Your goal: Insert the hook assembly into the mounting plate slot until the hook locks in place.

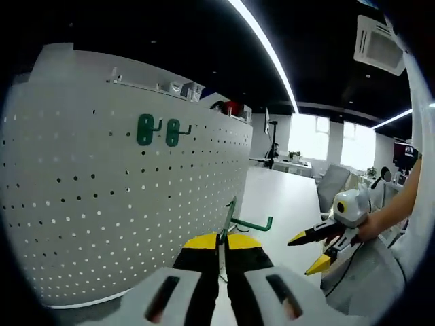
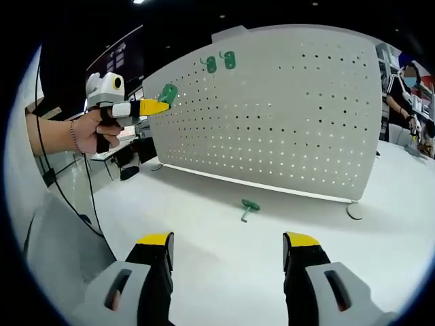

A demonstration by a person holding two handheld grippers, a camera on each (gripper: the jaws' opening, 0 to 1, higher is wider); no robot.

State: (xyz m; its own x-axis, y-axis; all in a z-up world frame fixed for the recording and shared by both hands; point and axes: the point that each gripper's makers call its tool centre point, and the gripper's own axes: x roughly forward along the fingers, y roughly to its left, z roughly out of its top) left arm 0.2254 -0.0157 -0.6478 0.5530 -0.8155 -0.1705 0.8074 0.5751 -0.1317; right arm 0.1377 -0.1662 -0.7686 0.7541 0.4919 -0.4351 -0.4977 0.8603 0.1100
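left tool [image 1: 219, 261] grips a green hook [image 1: 246, 224] near the pegboard [image 1: 102, 204]; right tool [image 2: 228, 248] wide, holding nothing; no readable writing.

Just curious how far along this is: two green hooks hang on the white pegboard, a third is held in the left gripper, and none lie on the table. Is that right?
Not quite. One green hook lies on the table in front of the pegboard, as the right gripper view shows. The rest stands: two mounted hooks hang on the board, and the left gripper holds a third hook.
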